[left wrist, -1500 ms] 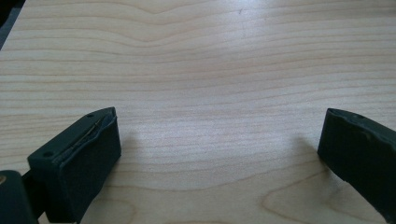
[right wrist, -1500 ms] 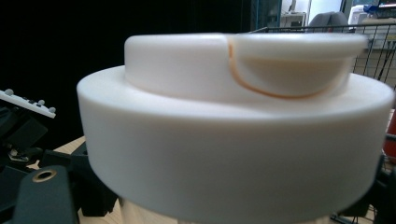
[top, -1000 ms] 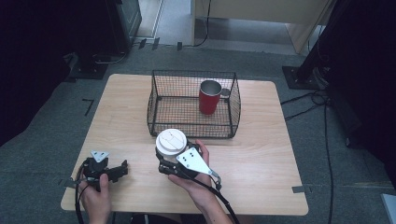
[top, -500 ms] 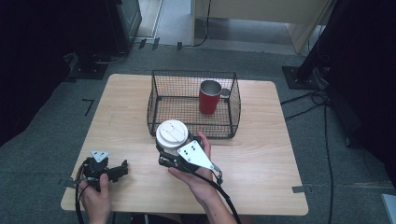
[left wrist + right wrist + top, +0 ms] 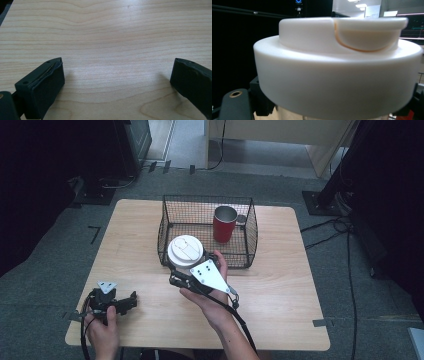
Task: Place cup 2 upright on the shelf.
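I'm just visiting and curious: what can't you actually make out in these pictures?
- Body of the white-lidded cup: in the high view its lid covers it; in the right gripper view the bottom edge cuts it off.
- Right gripper jaw tips: under the lid.
- Inside of the red cup in the wire basket: too small.
- Left gripper: body cropped in its own view.

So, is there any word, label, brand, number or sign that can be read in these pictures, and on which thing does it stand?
There is none to quote.
White-lidded cup in the right gripper: plain lid, no print.
Red cup in the wire basket: no label visible.
Table: bare wood grain.
Grey plate on the right gripper: small holes, no letters.
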`<state>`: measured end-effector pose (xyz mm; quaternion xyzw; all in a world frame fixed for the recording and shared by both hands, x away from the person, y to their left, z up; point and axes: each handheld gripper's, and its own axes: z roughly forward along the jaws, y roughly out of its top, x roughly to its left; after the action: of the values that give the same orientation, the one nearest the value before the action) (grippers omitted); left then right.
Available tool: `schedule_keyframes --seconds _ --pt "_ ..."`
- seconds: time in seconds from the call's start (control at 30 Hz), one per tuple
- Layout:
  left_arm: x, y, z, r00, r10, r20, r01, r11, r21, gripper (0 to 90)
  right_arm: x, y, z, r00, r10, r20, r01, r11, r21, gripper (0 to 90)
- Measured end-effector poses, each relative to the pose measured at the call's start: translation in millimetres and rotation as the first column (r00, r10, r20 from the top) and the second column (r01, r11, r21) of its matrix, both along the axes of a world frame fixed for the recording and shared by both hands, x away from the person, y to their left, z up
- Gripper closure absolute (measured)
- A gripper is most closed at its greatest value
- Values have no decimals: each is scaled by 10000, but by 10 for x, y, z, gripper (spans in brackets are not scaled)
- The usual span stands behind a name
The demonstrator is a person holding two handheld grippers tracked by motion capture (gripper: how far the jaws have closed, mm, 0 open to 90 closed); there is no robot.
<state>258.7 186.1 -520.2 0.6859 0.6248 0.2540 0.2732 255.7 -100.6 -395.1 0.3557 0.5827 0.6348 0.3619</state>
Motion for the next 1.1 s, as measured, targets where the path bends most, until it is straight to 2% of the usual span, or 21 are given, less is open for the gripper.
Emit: schedule_keyframes --seconds 0.77,1.1 --pt "2 0 0 10000 -12 -5 12 10000 7 1 340 -26 272 9950 -716 697 701 9972 246 156" --pt "2 0 0 10000 -9 0 9 10000 5 1 529 23 384 9908 -1069 830 1048 9941 292 156"
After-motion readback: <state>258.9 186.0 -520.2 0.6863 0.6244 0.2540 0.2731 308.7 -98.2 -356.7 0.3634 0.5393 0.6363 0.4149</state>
